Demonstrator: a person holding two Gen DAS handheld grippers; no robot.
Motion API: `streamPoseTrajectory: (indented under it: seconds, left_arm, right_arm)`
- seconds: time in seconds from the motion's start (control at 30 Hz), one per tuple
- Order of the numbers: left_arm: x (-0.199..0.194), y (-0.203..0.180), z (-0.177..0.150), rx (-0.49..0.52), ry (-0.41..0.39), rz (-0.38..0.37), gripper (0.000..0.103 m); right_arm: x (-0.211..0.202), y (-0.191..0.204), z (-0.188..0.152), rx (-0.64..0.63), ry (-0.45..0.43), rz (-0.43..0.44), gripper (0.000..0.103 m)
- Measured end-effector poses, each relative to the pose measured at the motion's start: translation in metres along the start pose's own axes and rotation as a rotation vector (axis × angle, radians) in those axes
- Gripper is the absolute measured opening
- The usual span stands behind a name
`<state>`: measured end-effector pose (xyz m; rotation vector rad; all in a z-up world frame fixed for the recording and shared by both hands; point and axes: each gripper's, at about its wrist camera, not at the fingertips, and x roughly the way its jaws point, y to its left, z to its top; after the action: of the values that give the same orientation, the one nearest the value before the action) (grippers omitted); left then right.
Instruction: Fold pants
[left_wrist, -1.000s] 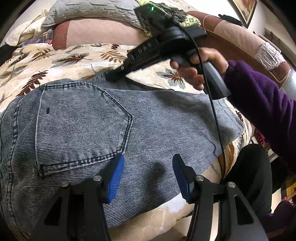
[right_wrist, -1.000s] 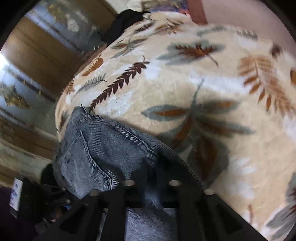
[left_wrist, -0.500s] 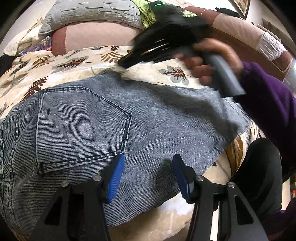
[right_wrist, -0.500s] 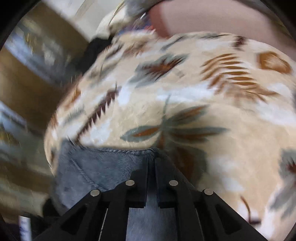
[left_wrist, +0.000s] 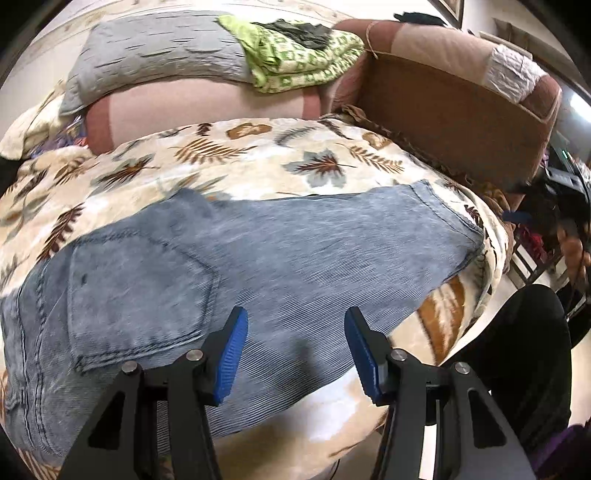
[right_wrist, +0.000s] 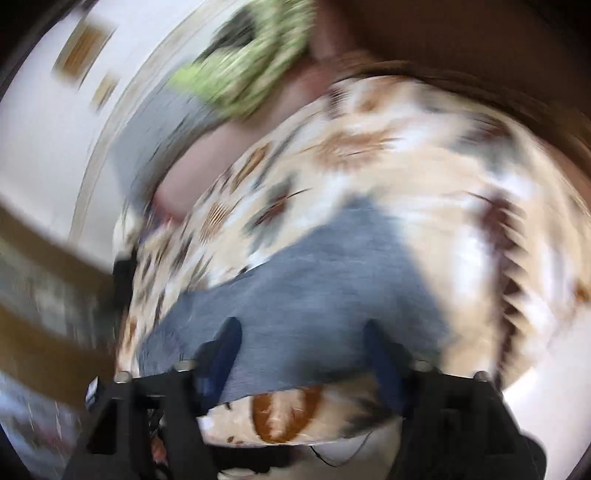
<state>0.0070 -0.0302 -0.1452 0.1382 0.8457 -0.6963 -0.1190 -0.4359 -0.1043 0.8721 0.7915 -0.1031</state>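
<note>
Left gripper (left_wrist: 293, 349) jaws wide open above jeans (left_wrist: 295, 258); right gripper (right_wrist: 303, 354) open too (blurry), jeans between jaws.

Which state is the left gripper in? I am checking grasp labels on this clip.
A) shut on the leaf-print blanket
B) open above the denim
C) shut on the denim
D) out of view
B: the left gripper has its blue-padded fingers spread apart, nothing between them, above the grey-blue denim pants.

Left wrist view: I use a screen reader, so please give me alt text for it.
Folded blue jeans lie flat on a leaf-print blanket, back pocket facing up. The open left gripper hovers above their near edge, holding nothing. Behind sit a grey pillow and green cloth.
</note>
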Motion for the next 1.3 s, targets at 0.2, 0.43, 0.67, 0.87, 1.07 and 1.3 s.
streamPoseTrajectory:
  seconds: [0.2,0.43,0.67,0.87,1.07,1.3]
  left_arm:
    - [0.019,-0.037,0.039,-0.068,0.077,-0.004,0.056]
    - [0.062,-0.084,0.077,-0.053,0.179,-0.006,0.059]
    - [0.120,-0.117,0.090,-0.112,0.257,0.009,0.059]
    - [0.163,-0.146,0.075,0.031,0.287,0.103,0.065]
    - [0.131,-0.145,0.090,0.012,0.233,0.054,0.065]
    - [0.141,-0.095,0.083,-0.103,0.288,0.133,0.065]
  right_arm:
    - [0.013,-0.046,-0.014,0.221,-0.020,0.128,0.073]
    - [0.028,-0.058,-0.032,0.265,-0.031,0.172,0.073]
    - [0.040,-0.088,-0.035,0.358,-0.039,0.219,0.073]
    - [0.047,-0.091,-0.030,0.369,-0.041,0.193,0.073]
    - [0.052,-0.092,-0.028,0.373,-0.041,0.153,0.073]
    - [0.065,-0.084,-0.017,0.360,-0.073,0.135,0.064]
